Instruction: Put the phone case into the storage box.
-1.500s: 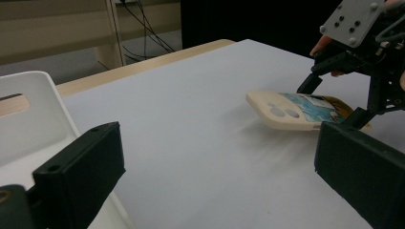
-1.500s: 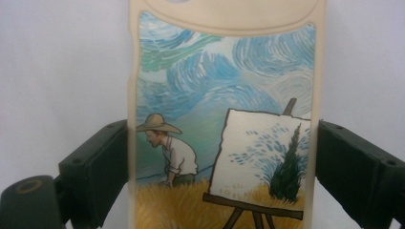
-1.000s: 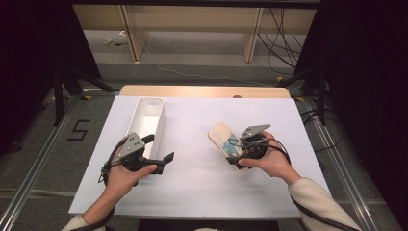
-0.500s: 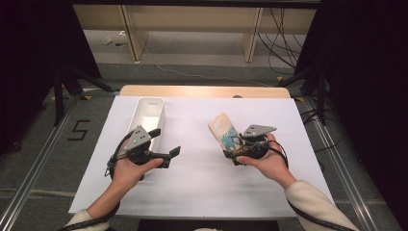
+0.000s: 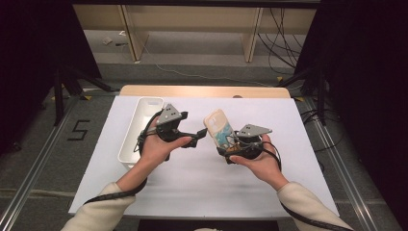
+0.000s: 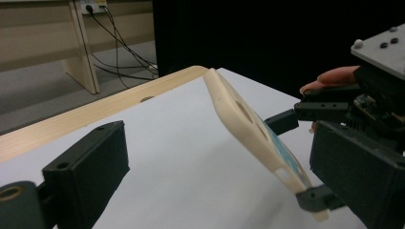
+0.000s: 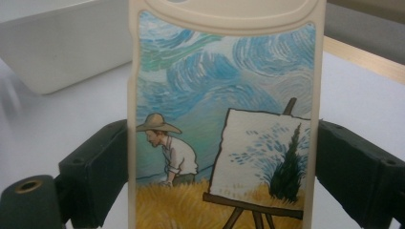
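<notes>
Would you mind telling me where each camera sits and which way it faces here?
High view: above the person's side, looking forward and down on the table; shows both forearms, the left gripper, the right gripper, the phone case and the white tray.
Left gripper view: rides the left gripper, looking across the table at the tilted phone case and the right gripper that grips it; a fingertip shows.
Right gripper view: rides the right gripper, facing the case's painted back; tray beyond.
All three share the phone case.
</notes>
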Demonstrator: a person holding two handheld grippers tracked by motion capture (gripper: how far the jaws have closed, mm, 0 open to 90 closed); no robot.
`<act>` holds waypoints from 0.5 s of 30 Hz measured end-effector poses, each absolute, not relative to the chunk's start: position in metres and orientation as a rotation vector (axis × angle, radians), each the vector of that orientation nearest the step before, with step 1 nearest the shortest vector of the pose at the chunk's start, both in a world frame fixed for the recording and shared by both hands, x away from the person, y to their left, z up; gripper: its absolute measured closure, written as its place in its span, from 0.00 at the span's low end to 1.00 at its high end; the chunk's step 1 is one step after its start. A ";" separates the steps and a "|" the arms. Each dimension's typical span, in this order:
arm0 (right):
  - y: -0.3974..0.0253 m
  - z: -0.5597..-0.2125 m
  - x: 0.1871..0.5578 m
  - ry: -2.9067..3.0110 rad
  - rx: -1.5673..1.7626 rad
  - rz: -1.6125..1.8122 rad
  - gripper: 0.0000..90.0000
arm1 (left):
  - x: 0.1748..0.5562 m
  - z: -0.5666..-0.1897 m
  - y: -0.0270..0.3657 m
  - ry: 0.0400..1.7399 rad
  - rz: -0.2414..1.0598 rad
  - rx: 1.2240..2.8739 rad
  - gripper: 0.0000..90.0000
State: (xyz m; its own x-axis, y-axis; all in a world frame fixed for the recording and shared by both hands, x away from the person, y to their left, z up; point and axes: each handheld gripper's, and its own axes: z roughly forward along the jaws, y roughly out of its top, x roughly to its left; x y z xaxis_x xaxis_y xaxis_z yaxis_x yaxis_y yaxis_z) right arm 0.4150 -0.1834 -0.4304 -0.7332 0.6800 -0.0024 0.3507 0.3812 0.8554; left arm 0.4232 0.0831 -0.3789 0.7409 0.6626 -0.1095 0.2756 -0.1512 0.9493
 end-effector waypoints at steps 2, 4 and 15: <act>-0.183 -0.431 0.415 2.288 0.895 1.287 0.13 | 0.428 -0.377 0.078 0.753 0.394 1.735 0.07; -0.181 -0.432 0.414 2.285 0.896 1.288 0.13 | 0.433 -0.375 0.071 0.761 0.389 1.738 0.07; -0.170 -0.435 0.411 2.286 0.858 1.270 0.13 | 0.450 -0.375 0.057 0.805 0.357 1.784 0.15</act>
State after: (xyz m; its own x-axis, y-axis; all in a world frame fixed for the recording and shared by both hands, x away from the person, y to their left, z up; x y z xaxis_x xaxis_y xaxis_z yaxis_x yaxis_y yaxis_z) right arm 0.4115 -0.1699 -0.4352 -0.7382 0.6735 -0.0383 0.3235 0.4032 0.8560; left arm 0.4496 0.0572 -0.3751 0.7243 0.6745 -0.1431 0.3465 -0.1766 0.9213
